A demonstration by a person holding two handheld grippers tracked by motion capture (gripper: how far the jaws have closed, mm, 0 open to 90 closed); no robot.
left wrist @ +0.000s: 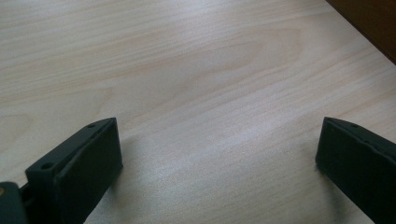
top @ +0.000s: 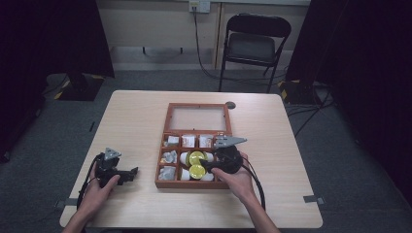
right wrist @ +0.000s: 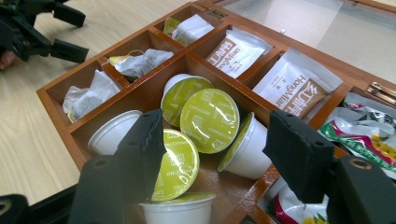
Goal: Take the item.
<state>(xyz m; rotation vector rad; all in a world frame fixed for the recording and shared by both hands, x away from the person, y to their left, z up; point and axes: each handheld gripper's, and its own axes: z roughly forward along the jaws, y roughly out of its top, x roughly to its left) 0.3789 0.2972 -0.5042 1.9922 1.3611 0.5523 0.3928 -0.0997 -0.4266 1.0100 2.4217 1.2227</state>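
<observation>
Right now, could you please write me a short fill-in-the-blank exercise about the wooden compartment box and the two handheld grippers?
1. The white coffee capsules have foil lids coloured ____.
2. The wooden compartment box lies with its glass-paned lid swung ____.
3. The left gripper rests over bare tabletop, its jaws standing ____.
4. The right gripper hovers over the ____ compartment.

Missing words: yellow-green; open; open; capsule

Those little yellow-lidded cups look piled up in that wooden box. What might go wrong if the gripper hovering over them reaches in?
The capsules lie jumbled and tilted, so the open right gripper may pinch two or nudge one aside. Its jaws might dent a foil lid. The wooden box dividers look close, so a jaw could catch one.
</observation>
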